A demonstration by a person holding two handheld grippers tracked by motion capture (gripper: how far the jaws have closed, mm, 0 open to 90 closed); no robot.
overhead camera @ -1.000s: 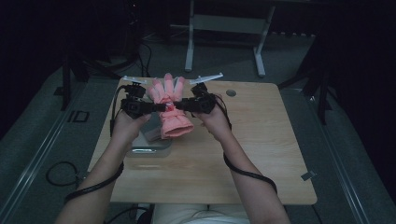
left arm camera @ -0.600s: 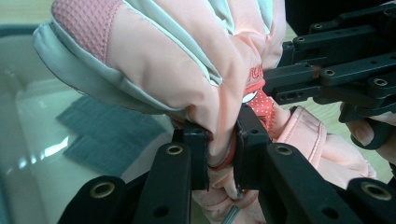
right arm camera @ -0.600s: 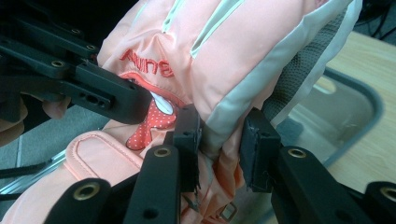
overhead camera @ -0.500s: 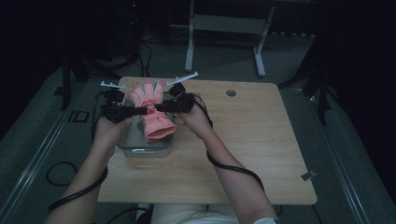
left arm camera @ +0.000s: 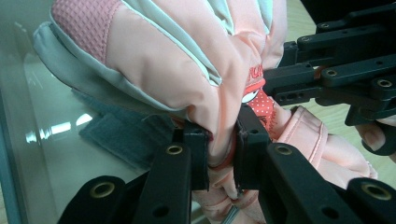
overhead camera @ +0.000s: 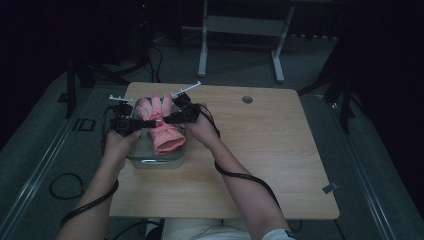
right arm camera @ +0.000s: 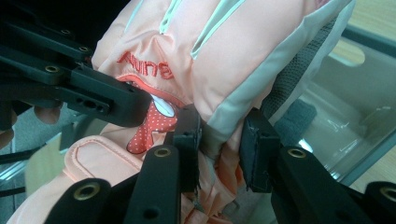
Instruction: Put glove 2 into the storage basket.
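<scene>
Nearest in the high view: two forearms coming up from the bottom edge onto the pale wooden tabletop, a black cable trailing along each.

Left tool at the left side of a pink glove, right tool at the glove's right side, both meeting at its narrow middle. Glove lifted between them over a clear, grey-rimmed container near the tabletop's left edge; cuff end hanging toward the person, fingers pointing away. Whether the cuff touches the container cannot be told.

In the left gripper view, left tool pinched tight on a bunched fold of the glove, jaws nearly together with only fabric between the pads. Glossy container wall and a dark grey patch behind the glove; the other tool's black linkage at the upper right.

In the right gripper view, right tool clamped on a thicker gather of the glove, jaws somewhat further apart, pads pressing pink and grey fabric. Red embroidered lettering and a red dotted patch on the glove's back just left of the jaws. Clear container rim at the right.

Farther off, a small round grommet hole in the tabletop's far side, well apart from the glove. Beyond, a grey metal stand on the dark floor.
</scene>
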